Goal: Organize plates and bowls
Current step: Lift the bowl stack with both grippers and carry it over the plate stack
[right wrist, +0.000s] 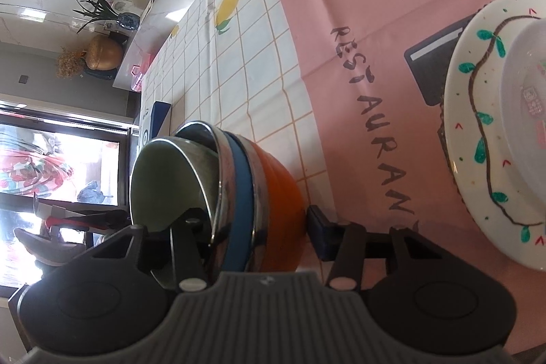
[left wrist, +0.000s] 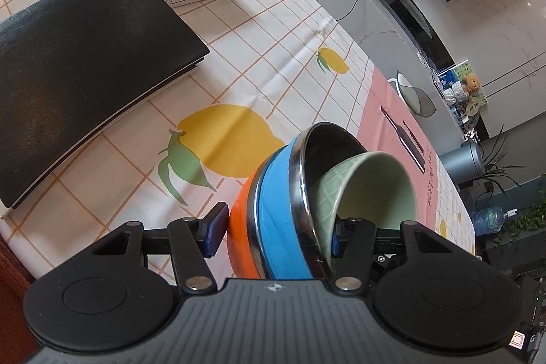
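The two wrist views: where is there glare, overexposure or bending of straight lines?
Left wrist view: the grid of the tablecloth and the edge of the black folder curve, the fisheye effect; the scene is evenly lit. Right wrist view: the window is overexposed and washed out; the steel rim of the nested bowls shows bright reflections.

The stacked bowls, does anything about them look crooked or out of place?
Yes. The nested stack is tipped on its side, not upright: the green bowl sits skewed inside the steel-rimmed blue bowl, which sits in the orange bowl. Their openings face sideways, not up.
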{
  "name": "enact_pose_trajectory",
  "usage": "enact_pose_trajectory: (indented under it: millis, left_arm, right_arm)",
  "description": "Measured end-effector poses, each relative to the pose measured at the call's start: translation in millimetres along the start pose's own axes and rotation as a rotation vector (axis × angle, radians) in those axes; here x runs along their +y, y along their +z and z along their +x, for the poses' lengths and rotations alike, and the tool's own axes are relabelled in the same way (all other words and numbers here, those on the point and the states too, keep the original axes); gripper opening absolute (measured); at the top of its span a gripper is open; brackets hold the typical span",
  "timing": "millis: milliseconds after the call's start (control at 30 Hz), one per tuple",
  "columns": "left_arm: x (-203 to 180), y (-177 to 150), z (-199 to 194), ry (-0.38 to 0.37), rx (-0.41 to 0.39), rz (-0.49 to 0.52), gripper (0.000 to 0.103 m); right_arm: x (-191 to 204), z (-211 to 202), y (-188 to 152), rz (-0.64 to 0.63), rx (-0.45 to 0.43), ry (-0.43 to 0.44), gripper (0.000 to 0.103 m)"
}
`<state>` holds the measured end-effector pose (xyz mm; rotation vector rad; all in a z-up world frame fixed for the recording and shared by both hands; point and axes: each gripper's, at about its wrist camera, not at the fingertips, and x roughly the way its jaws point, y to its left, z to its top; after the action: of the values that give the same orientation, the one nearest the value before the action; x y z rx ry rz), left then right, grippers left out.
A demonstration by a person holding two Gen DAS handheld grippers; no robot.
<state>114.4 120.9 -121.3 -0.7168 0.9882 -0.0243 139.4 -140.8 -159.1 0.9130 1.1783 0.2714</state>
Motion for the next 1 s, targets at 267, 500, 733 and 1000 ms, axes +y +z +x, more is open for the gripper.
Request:
enact_pose_trajectory:
  millis: [267, 500, 733, 1000]
  left_arm:
    - [-26, -11, -13, -0.029, -0.017, 0.039, 0.063]
    - [-64, -29, -15, -0.066, -0.014, 0.102, 0.063]
    - [-109, -52, -2, -0.126, 0.035, 0.155, 0.063]
    - [-150, -78, 19, -0.183, 0.091, 0.201, 0.063]
  right_arm:
    - [-2, -30, -1, -0.011, -0.041, 0.027, 0.048]
    - [-15, -72, 2, -0.001, -0.095, 0.04, 0.048]
    - [-38, -121, 13, 0.01, -0.167, 0.026, 0.048]
    - [-70, -169, 30, 0.022, -0.216, -0.008, 0.048]
